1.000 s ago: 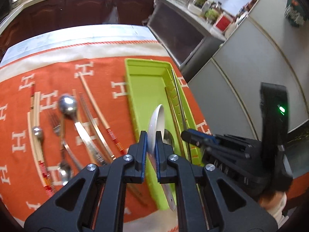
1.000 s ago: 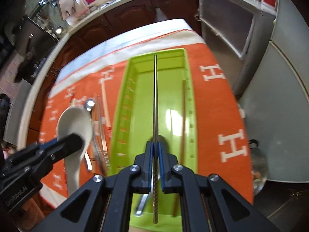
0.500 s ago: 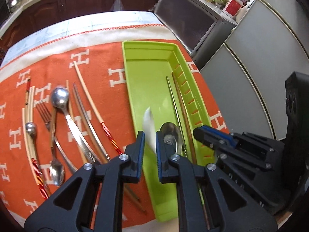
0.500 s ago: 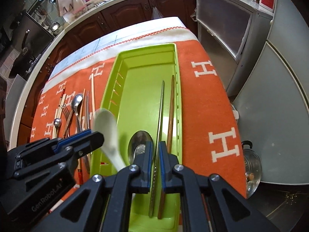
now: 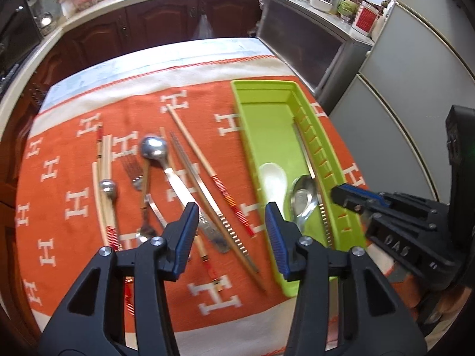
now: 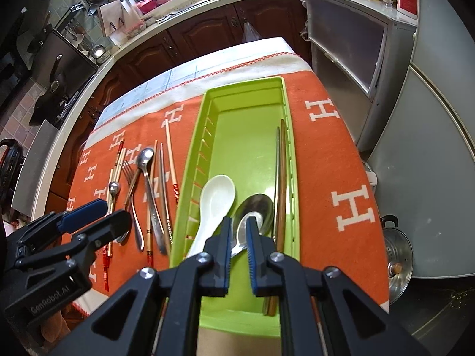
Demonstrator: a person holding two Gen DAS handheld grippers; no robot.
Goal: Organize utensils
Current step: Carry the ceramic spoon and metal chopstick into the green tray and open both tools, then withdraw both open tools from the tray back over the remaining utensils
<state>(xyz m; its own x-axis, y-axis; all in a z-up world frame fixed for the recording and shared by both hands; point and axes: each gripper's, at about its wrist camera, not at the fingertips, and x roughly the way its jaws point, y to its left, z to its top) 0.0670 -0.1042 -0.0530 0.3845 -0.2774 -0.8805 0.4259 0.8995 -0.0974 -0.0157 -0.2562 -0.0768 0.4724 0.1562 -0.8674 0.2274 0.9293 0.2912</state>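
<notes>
A kitchen table under an orange cloth point(image 6: 332, 154) carries a green tray point(image 6: 246, 109), which holds a white spoon point(image 6: 213, 201), a steel spoon point(image 6: 255, 207) and two chopsticks point(image 6: 280, 172) along its right wall. More cutlery point(image 5: 166, 184) lies loose on the cloth left of the tray. The left gripper point(image 5: 231, 234) hangs over the cloth beside the tray, its jaws opening with nothing between them, while the right gripper point(image 6: 237, 249), above the steel spoon's handle, shows a narrow gap and grips nothing.

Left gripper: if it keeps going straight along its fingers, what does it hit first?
Probably the loose chopsticks on the orange cloth, just left of the green tray. The left gripper has its jaws opening with nothing between them. Depth is unclear; it might reach bare cloth between them instead.
</notes>
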